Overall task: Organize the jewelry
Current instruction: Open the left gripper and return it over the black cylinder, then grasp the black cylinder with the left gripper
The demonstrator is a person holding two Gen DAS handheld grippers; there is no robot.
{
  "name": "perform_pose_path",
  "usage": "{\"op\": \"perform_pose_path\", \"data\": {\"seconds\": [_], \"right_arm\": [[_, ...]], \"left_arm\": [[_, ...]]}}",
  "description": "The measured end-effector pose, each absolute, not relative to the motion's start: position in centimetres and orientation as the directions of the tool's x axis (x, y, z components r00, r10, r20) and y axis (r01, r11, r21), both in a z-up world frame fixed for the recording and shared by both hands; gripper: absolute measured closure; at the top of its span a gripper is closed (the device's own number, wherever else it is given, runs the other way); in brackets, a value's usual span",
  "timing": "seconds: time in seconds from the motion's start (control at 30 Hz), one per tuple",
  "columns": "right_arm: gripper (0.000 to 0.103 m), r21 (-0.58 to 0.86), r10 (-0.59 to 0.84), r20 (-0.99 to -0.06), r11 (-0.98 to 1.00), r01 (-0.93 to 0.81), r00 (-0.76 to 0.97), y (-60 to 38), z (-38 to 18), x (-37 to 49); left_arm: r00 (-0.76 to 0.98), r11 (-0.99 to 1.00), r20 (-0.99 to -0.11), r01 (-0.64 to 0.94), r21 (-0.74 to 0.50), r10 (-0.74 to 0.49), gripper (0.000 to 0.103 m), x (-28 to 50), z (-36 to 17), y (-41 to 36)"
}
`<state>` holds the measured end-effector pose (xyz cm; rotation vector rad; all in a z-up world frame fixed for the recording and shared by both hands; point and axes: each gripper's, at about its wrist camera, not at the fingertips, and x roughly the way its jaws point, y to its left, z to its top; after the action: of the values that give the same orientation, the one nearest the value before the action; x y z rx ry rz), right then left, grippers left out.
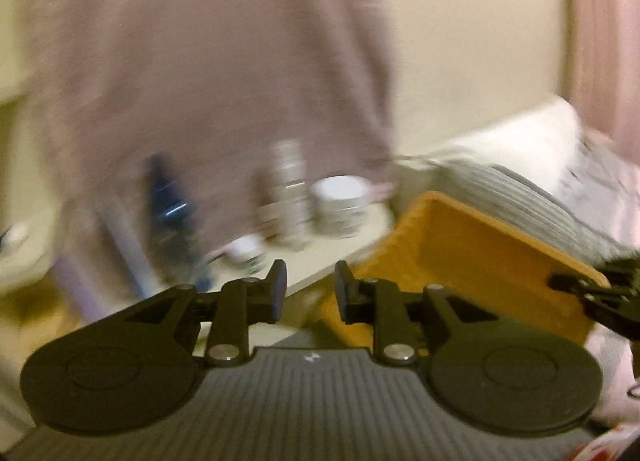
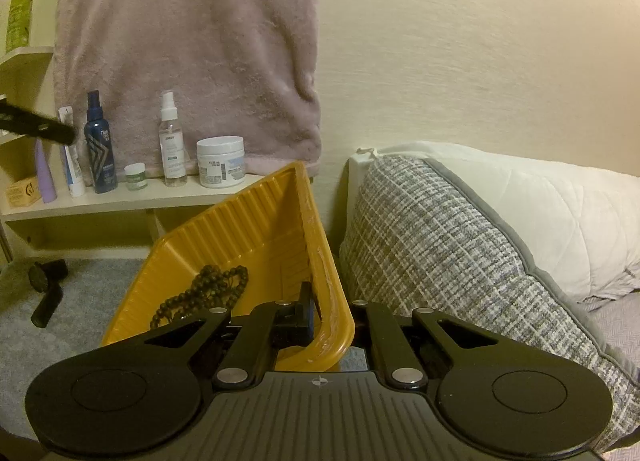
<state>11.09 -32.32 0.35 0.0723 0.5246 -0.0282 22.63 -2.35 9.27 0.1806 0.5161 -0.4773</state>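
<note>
Blurred pink towel [image 1: 200, 61] and smeared bottles fill the left wrist view; the left gripper [image 1: 310, 293] shows its jaws parted a little with nothing between them, clear of the orange tray [image 1: 480, 249] that lies ahead and to its right; the right gripper [image 1: 592, 293] reaches in at the tray's far corner; no jewelry can be made out here, so this view cannot say what the tray holds.

Sharper by far, the right wrist view shows the right gripper [image 2: 320, 325] clamped on the tray's rim [image 2: 328, 281], the tray tilted up against a grey woven pillow [image 2: 440, 245]; a dark beaded necklace [image 2: 204, 293] lies heaped on the tray floor near the gripper; a spray bottle [image 2: 172, 141] and white jar [image 2: 221, 161] stand on the shelf [image 2: 120, 201] behind. To do this well, I judge the right hand should hold the tray level so the beads do not slide, while the left one comes in slowly from above.
</note>
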Motion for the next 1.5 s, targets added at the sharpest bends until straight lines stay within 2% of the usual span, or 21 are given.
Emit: {"op": "perform_pose_path", "data": {"seconds": [0.33, 0.43, 0.8, 1.5], "right_arm": [[0.097, 0.055, -0.013, -0.503, 0.997, 0.047, 0.864, -32.1, 0.3, 10.8], [0.097, 0.053, -0.013, -0.504, 0.998, 0.046, 0.863, -32.1, 0.3, 10.8], [0.097, 0.044, -0.019, -0.510, 0.998, 0.048, 0.860, -32.1, 0.2, 10.9], [0.097, 0.042, -0.023, -0.511, 0.998, 0.052, 0.859, -32.1, 0.1, 10.9]], "left_arm": [[0.840, 0.992, -0.534, 0.123, 0.023, -0.092, 0.070, 19.4, 5.4, 6.2], [0.831, 0.997, -0.552, 0.073, -0.002, -0.062, 0.070, 18.5, 3.5, 6.9], [0.794, 0.997, -0.604, 0.045, -0.058, -0.070, 0.069, 16.9, -3.6, 4.3], [0.768, 0.998, -0.638, 0.013, -0.064, -0.051, 0.069, 19.1, -7.4, 0.8]]}}
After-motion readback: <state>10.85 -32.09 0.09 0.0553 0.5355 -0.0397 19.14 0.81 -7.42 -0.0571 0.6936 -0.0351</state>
